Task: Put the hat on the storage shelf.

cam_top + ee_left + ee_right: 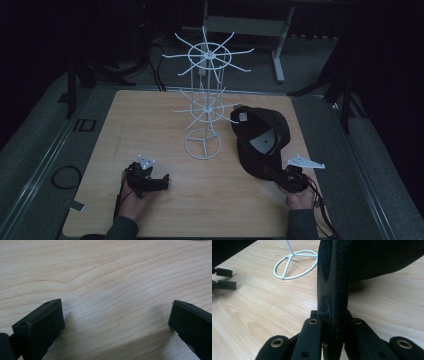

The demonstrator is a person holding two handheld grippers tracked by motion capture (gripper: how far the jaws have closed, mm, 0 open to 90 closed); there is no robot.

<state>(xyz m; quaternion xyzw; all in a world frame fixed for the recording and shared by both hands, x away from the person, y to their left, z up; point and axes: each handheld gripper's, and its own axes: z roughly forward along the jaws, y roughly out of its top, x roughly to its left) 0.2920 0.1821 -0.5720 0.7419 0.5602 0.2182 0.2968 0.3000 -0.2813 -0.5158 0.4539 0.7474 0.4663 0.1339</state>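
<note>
The black cap (260, 142) lies toward the surface's (150, 125) right edge, its brim clamped between the jaws of the right hand-held gripper (276, 175). The white wire rack (205, 100) stands mid-surface. Near the front edge, the left hand-held gripper (162, 181) gapes wide, empty.

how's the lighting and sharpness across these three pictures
High view: dim, surroundings nearly black, the black cap losing detail. Left gripper view: bright, wood grain sharp, soft shadows beside the jaws. Right gripper view: well lit, white rack crisp, cap brim slightly soft up close.
</note>
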